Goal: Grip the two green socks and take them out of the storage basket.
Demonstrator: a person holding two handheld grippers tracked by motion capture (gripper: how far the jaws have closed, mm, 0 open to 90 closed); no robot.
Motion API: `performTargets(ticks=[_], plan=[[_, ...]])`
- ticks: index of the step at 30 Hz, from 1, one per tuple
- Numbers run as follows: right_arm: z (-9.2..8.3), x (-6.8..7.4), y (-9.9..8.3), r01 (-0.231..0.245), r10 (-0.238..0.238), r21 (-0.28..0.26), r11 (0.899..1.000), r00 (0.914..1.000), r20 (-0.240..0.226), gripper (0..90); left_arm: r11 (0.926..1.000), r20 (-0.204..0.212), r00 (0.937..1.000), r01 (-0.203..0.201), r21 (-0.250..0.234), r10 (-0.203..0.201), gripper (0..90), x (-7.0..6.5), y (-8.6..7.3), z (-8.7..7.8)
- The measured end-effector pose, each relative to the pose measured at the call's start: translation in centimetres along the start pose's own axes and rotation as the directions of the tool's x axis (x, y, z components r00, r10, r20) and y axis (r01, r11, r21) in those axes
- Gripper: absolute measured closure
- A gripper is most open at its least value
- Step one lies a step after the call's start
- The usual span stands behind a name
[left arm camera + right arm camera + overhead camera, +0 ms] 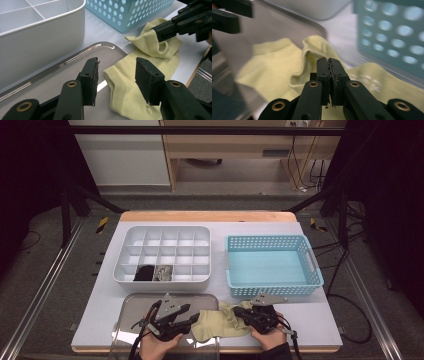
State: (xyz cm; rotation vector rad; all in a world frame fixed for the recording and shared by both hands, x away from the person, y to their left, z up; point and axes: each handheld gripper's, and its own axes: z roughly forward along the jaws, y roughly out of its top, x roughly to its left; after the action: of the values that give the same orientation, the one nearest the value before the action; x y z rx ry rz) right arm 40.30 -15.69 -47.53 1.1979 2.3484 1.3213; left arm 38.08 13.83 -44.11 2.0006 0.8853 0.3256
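Note:
A pale yellow sock lies at the table's front edge, its toe end on a clear plastic tray. My left gripper hovers open over that toe end; in the left gripper view the sock lies under and past the gap between the jaws of this gripper. My right gripper is shut on the sock's cuff, and the fabric rises in a fold at its tips. The left gripper view shows the right gripper pinching that raised cuff.
A white divided organizer stands behind the tray, with a black item and a grey patterned item in two front cells. A light blue perforated basket stands to the right of it, close behind my right gripper.

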Motion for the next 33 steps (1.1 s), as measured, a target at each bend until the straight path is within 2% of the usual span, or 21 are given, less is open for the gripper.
performTargets(ticks=[4,8,10,13,17,20,23,27,33], plan=[[0.4,-0.4,-0.2,-0.003,0.002,0.023,1.0,0.9994,0.035,87.4,0.9999,0.011,0.9999,0.004,0.013,-0.004,52.5,-0.2,0.2,0.7],[0.5,-0.5,-0.3,0.016,-0.017,0.01,1.0,0.9966,0.081,85.0,0.9995,0.019,0.9998,0.0,0.031,0.0,52.5,-0.4,0.4,1.4],[0.5,-0.5,-0.4,0.022,-0.022,0.007,1.0,0.9965,0.08,82.5,0.9995,0.022,0.9997,0.001,0.032,-0.001,52.5,-0.6,0.3,1.6],[-0.1,-0.4,-0.4,0.022,-0.021,-0.014,1.0,0.9977,0.064,78.7,0.9991,0.023,0.9997,-0.003,0.042,0.002,52.6,-0.6,0.0,1.6],[-1.8,-0.1,-0.2,0.039,-0.036,-0.07,0.997,0.9982,0.047,75.8,0.999,0.016,0.9999,0.0,0.045,-0.001,52.7,-0.5,-0.4,1.5],[-2.9,0.4,-0.5,0.05,-0.048,-0.093,0.994,0.9985,0.026,74.3,0.9988,0.009,1.0,-0.003,0.048,0.003,52.9,-0.4,-0.7,1.3],[-2.9,1.3,-1.2,0.092,-0.092,-0.074,0.993,0.9957,-0.005,72.1,0.9987,0.0,1.0,0.002,0.051,-0.002,53.3,-0.2,-1.1,1.1],[-2.1,2.2,-2.3,0.151,-0.153,-0.035,0.988,0.9876,-0.036,69.4,0.998,-0.006,1.0,0.006,0.063,-0.005,53.5,0.0,-1.5,1.1],[-0.5,2.8,-2.8,0.187,-0.187,-0.006,0.982,0.9808,-0.056,64.1,0.9964,-0.001,1.0,0.003,0.085,-0.003,56.0,-0.1,-1.7,1.4]])
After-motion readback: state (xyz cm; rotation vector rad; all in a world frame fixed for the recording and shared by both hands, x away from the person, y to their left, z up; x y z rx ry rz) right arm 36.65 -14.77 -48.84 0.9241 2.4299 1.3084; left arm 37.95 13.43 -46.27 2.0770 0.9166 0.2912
